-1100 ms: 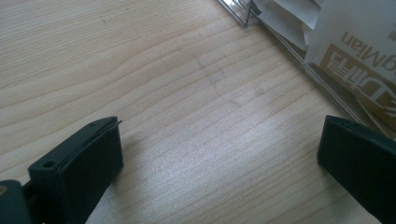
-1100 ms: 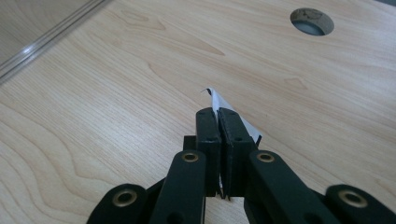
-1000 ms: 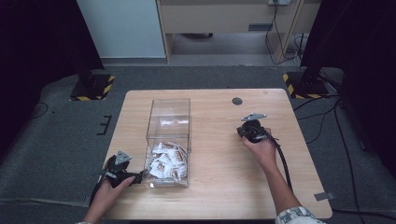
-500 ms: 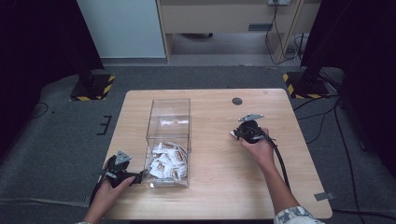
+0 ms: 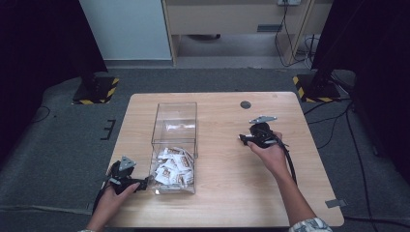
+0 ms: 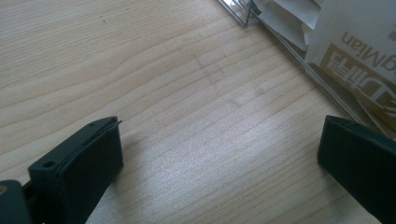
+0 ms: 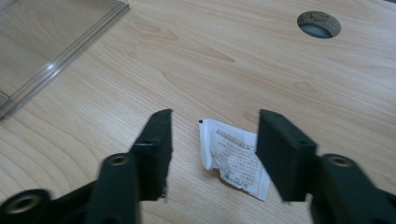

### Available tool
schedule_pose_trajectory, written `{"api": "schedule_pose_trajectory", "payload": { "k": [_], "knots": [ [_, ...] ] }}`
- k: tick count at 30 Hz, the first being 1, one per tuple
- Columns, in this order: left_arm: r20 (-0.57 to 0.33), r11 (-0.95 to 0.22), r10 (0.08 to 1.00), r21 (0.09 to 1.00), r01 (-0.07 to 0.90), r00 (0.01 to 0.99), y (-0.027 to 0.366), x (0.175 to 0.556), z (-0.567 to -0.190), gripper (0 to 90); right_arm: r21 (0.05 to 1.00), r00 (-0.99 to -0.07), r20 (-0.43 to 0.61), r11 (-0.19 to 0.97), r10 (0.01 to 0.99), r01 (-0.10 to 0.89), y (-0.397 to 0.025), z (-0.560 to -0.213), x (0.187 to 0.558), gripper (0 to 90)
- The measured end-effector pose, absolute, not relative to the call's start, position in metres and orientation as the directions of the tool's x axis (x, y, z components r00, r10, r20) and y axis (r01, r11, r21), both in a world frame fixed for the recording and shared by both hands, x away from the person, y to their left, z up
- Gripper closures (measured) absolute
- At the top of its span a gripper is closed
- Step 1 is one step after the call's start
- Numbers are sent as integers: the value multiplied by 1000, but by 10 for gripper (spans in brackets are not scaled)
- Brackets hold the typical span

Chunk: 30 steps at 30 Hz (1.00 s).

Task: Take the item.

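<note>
Right gripper (image 7: 212,140) has shifted left, fingers astride the packet (image 7: 233,158).

Table evenly lit, surroundings dark; close-ups slightly soft.

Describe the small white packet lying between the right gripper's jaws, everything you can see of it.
The packet is a small, flat white sachet, paper or foil by its look, with fine dark print too small to read. It is slightly crumpled, one edge curled up. It lies loose on the wooden table, skewed to the jaws, apart from the clear box. The right gripper is open, its jaws standing to either side; none visibly touches it.
</note>
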<state>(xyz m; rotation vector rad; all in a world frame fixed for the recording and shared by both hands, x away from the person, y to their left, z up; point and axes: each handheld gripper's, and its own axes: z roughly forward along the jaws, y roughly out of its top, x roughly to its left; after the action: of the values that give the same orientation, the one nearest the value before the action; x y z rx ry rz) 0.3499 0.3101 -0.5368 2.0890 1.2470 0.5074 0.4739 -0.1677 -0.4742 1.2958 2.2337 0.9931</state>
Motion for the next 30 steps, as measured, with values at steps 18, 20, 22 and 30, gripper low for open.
{"api": "schedule_pose_trajectory", "payload": {
  "k": [18,20,22,30],
  "knots": [
    [2,-341,881,697,631,474,310,350,-537,0,777,-556,25,333,831,534,-171,-450,430,63],
    [1,-341,881,697,631,474,310,350,-537,0,779,-559,21,337,829,529,-172,-451,423,65],
    [1,-341,881,697,631,474,310,350,-537,0,777,-555,13,340,832,529,-174,-454,416,70],
    [2,-341,881,696,631,474,310,350,-537,0,772,-554,13,344,832,534,-184,-468,392,72]
  ]
}}
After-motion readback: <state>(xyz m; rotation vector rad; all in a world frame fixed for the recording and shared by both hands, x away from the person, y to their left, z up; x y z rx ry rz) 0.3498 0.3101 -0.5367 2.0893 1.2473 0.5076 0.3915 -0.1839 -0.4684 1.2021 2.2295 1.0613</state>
